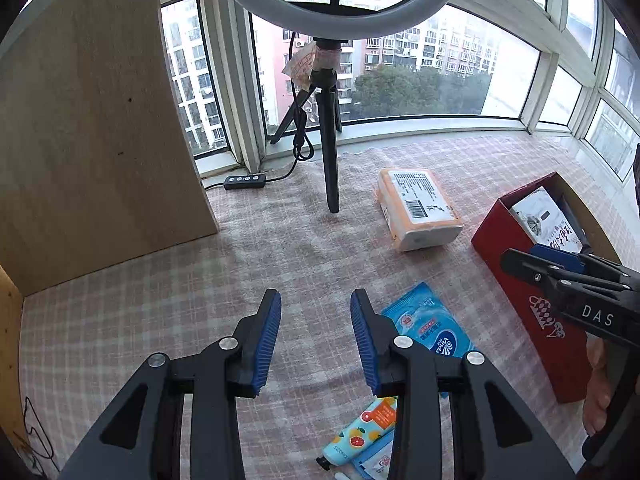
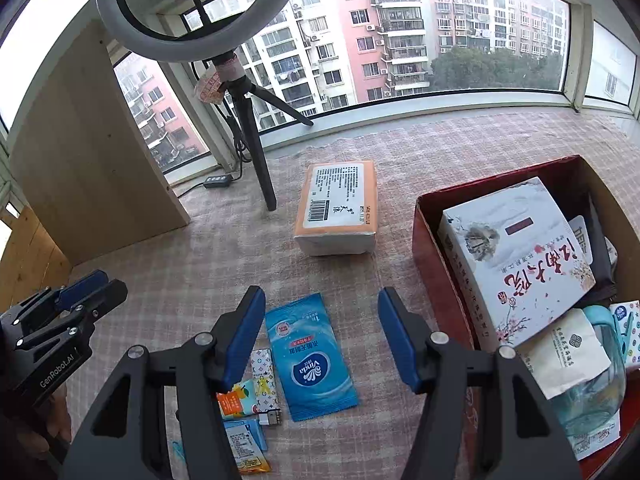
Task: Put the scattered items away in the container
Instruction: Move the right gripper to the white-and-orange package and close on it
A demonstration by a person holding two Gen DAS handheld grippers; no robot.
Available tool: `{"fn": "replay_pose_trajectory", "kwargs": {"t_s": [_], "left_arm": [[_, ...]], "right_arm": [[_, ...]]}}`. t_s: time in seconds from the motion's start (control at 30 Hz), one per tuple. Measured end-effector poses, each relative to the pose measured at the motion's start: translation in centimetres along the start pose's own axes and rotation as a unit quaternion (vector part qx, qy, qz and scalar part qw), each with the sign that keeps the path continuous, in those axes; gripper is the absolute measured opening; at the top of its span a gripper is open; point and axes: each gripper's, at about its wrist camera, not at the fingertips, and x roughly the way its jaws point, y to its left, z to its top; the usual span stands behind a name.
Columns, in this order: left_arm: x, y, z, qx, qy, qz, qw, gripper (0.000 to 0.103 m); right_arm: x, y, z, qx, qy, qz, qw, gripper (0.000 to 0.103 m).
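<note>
Wipes pack [image 2: 312, 358] flat on cloth, lower centre of right view, between open, empty fingers of right gripper [image 2: 322, 336]. Tube [image 2: 236, 398] and small packets just left of it. Red box [image 2: 436, 264] at right, already crowded, book [image 2: 516, 256] tilted inside. Left gripper [image 1: 316, 344] open, empty. Tissue brick [image 2: 338, 212] upper centre, well apart. Risk: thin slick pack slips from pinch; book blocks drop.
</note>
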Motion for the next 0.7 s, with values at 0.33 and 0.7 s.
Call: {"fn": "replay_pose_trajectory", "kwargs": {"t_s": [0.33, 0.7], "left_arm": [[7.9, -0.8, 1.9, -0.001, 0.041, -0.036, 0.9985, 0.072], [11.8, -0.4, 3.8, 0.009, 0.042, -0.080, 0.9958, 0.071]], "right_arm": [[6.6, -0.8, 2.0, 0.013, 0.022, -0.028, 0.999, 0.058], [8.2, -0.4, 5.3, 0.011, 0.019, -0.020, 1.000, 0.058]]}}
